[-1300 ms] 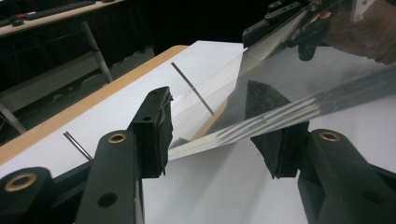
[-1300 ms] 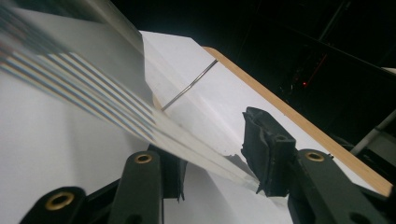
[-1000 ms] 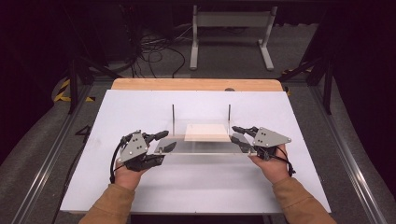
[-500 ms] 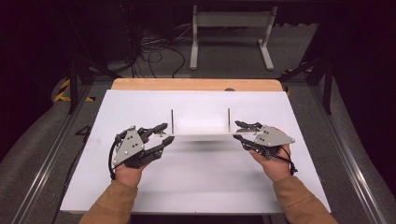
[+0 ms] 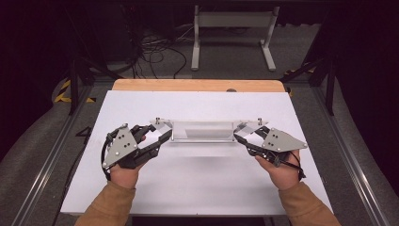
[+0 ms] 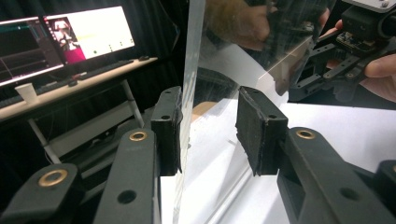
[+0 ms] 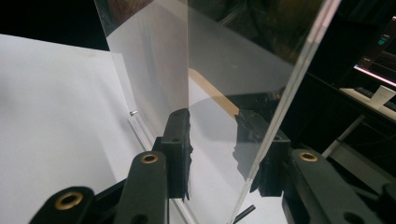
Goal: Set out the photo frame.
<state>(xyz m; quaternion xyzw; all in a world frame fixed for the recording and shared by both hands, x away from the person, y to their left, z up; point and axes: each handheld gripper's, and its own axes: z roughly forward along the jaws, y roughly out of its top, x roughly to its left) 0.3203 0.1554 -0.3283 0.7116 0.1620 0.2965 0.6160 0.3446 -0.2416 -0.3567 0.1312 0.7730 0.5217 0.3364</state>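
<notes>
Above the white table (image 5: 141, 188), I hold a clear acrylic box (image 5: 203, 130) by its two ends — left gripper (image 5: 155, 136) at one side wall, right gripper (image 5: 244, 136) at the other. A second ago the box stood lower on the table with a pale block visible through it and two thin rods rising behind; now it has come up and tipped, its clear faces turned toward the camera, and both my hands sit higher and closer to me. My left fingers (image 6: 169, 130) have just been closing, with the wall's edge between them: one pad lies against the sheet, the other stands just off it, so I cannot tell if the grip is firm. My right fingers (image 7: 180, 149) straddle the opposite wall — contact there is unclear too.
</notes>
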